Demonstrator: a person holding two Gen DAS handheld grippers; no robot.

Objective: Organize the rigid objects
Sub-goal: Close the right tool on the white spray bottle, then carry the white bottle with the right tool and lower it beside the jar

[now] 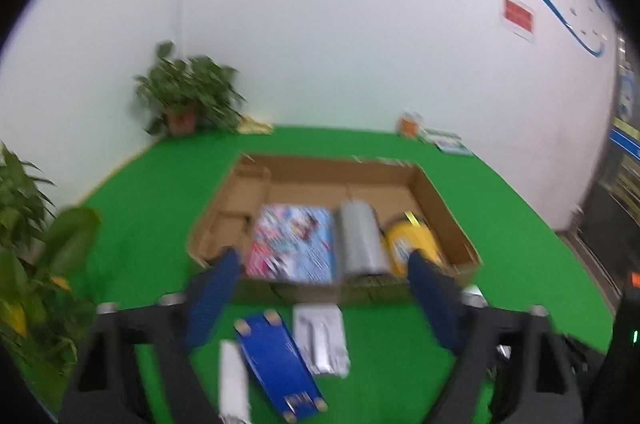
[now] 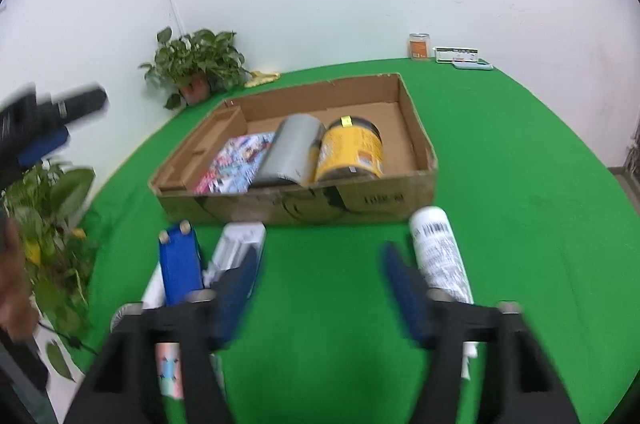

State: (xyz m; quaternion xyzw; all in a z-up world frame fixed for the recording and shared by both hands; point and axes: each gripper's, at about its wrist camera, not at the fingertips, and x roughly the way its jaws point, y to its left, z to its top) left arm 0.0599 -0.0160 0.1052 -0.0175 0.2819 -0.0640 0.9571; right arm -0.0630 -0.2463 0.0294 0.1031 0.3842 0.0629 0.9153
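Partway through: shallow brown cardboard box [image 2: 416, 128] is already housing a colourful flat packet [image 2: 236, 164], grey cylinder [image 2: 290, 148] and yellow canister [image 2: 350, 150]; blue flat box [image 1: 276, 364], white blister pack [image 1: 320, 338] and white printed tube [image 2: 438, 252] are lying outside on green felt tabletop [image 2: 500, 152]; left gripper [image 1: 320, 300] and right gripper [image 2: 320, 288] are both gaping, carrying nothing

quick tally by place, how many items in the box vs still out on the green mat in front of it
In the box: 3 — colourful book, grey cylinder, yellow can
On the mat in front: 4 — blue case, white packet, white bottle, white tube
Total: 7
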